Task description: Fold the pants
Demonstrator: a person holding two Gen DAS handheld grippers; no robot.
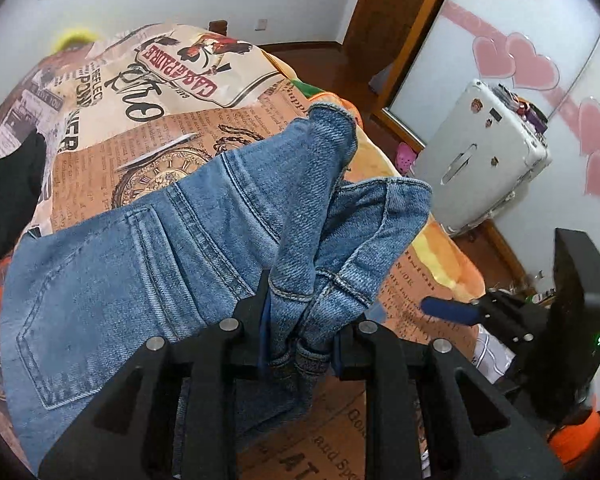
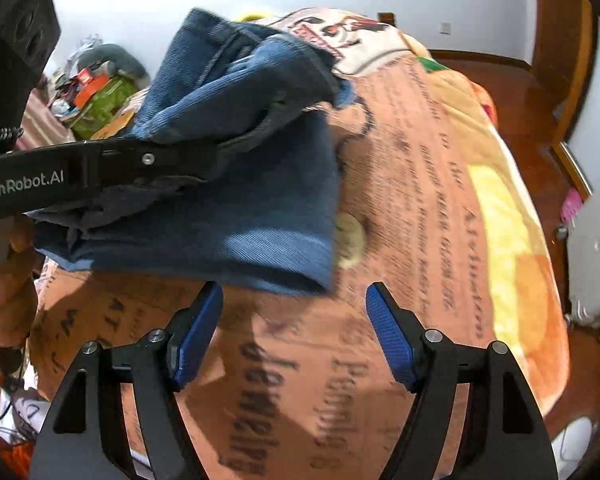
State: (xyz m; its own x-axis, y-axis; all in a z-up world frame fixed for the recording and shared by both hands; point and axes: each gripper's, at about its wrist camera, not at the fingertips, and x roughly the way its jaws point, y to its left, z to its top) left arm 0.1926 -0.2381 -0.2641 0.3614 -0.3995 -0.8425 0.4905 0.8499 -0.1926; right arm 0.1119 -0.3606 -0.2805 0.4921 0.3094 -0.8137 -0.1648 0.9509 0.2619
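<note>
Blue denim pants (image 1: 148,248) lie on a printed blanket (image 1: 180,136) covering a bed, back pocket up. My left gripper (image 1: 298,320) is shut on a bunched fold of the pants near the hems and holds it above the bed. In the right wrist view the same pants (image 2: 236,184) hang lifted from my left gripper (image 2: 216,152), which reaches in from the left. My right gripper (image 2: 294,300) is open and empty, just below the hanging denim, above the blanket (image 2: 420,240). It also shows at the right edge of the left wrist view (image 1: 448,310).
A black garment (image 1: 8,196) lies on the bed at the left. A silver suitcase (image 1: 480,160) stands on the wooden floor (image 1: 328,64) right of the bed, before a glass door with pink hearts (image 1: 532,64). Clutter (image 2: 96,96) sits beside the bed's far left.
</note>
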